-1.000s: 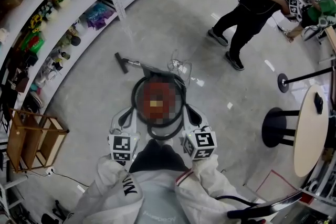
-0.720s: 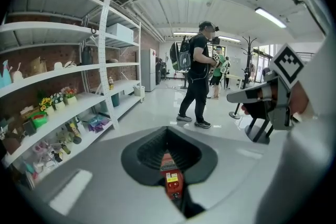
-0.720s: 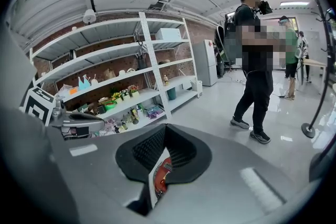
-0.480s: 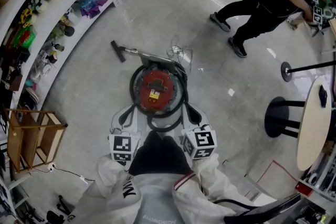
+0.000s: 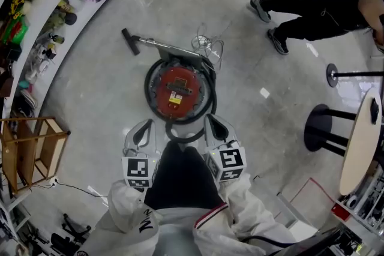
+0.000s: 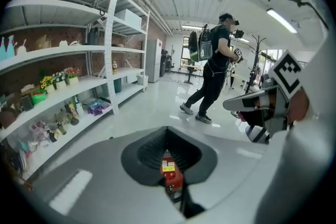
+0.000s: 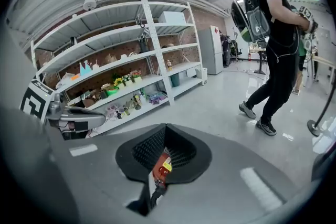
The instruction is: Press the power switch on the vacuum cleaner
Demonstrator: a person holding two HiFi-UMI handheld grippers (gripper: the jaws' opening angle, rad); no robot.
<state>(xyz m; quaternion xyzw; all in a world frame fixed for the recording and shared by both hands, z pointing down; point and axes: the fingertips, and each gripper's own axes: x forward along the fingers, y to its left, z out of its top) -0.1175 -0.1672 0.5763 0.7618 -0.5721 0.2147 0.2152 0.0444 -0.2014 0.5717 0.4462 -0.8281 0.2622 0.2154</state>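
I'm looking straight down over both grippers, and the vacuum cleaner (image 5: pixel 179 92) is sitting on the grey floor (image 5: pixel 90 105) at twelve o'clock from them, a round red body with a yellow label (image 5: pixel 174 96) on top. A black hose (image 5: pixel 151 78) is looping around the body, and the metal wand is running off toward ten o'clock to the floor nozzle (image 5: pixel 129 42). I can't tell which part of the lid is the power switch.

The left gripper (image 5: pixel 146 125) is hovering near the vacuum at its seven o'clock, not touching it. Its own view is showing the two jaws closed against each other, with nothing between them, only a sliver of the red body showing through the slit. The right gripper (image 5: pixel 213 121) is hanging at the vacuum's five o'clock, just beside the hose loop, its jaws likewise pressed together and carrying nothing.

Out at ten o'clock the white shelves (image 5: pixel 72 3) are curving past with small bright items. A wooden rack (image 5: pixel 27 150) is standing at nine o'clock. At two o'clock a person in dark clothes (image 5: pixel 324 6) is bending forward, and a round pale table (image 5: pixel 360 141) is showing at three o'clock.
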